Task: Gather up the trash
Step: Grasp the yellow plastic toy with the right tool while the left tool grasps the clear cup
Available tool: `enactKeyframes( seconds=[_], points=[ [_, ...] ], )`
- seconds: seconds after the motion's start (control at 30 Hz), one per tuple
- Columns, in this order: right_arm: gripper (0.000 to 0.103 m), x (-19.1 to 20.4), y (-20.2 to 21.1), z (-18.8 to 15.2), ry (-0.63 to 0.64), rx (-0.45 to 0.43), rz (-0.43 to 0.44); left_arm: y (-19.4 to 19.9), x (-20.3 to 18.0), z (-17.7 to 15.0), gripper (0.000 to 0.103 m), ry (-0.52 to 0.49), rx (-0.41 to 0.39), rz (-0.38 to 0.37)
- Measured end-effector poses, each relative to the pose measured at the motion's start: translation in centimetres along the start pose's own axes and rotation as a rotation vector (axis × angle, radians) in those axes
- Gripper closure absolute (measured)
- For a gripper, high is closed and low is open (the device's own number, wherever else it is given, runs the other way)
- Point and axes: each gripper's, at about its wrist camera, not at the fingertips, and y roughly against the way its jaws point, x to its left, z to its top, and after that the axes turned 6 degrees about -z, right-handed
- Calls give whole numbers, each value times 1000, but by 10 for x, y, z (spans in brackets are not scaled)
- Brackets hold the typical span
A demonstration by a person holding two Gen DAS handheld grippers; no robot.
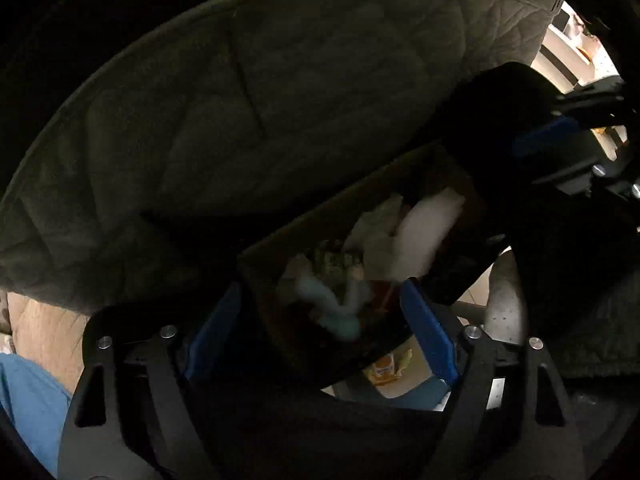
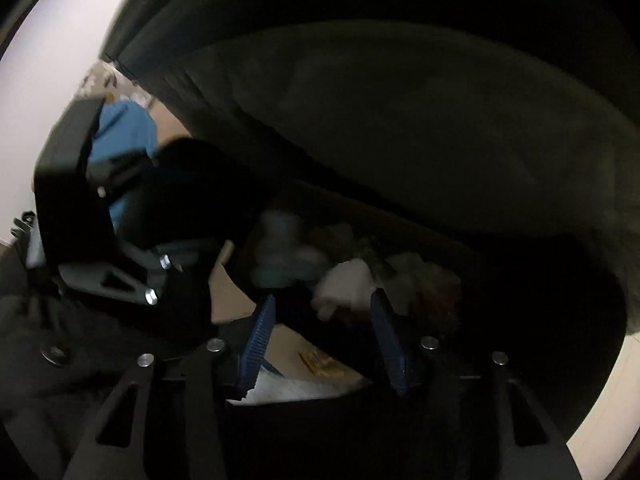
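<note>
Dim light, both views blurred. Quilted grey cushion (image 1: 248, 112) fills the upper part of the left wrist view; the same dark padded mass (image 2: 400, 128) arches over the right wrist view.

Below the cushion sits a brown cardboard box (image 1: 320, 208), its long rim running beside the cushion's lower edge. Box is packed with trash (image 1: 360, 264): white crumpled tissue (image 1: 416, 236) toward the box's far corner, a pale teal piece (image 1: 336, 312) near the rim closest to the left camera, printed wrappers between them. Details of the wrappers too blurred to tell.

From the right wrist view the same pile shows: teal piece (image 2: 280, 256) at the left end of the box, white wad (image 2: 344, 284) in the middle, more pale scraps toward the right end.

Left gripper (image 1: 320, 336) points down over the box, blue pads (image 1: 430, 336) spread wide, nothing pressed between them; teal piece lies below the gap, loose. Right gripper (image 2: 324, 340) also over the box, blue ribbed pads (image 2: 258, 336) parted about halfway, gripping nothing; white wad sits just beyond the tips, whether touching I cannot tell.

Blue sleeve (image 1: 28, 404) at lower left of the left view. Small orange packet (image 1: 386, 368) lies on the pale floor just outside the box rim.
</note>
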Motion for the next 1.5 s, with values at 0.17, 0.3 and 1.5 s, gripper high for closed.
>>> enactKeyframes(
  seconds=[0.17, 0.3, 1.5],
  points=[
    [52, 9, 97, 7, 42, -224, 31, 53, -1, 3, 23, -12, -110, -40],
    [36, -25, 177, 66, -23, -441, -27, 111, 3, 19, 19, 1, -262, -58],
    [79, -158, 183, 118, -353, -554, -8, 74, 98, 345, 63, 429, -336, 252]
  ],
)
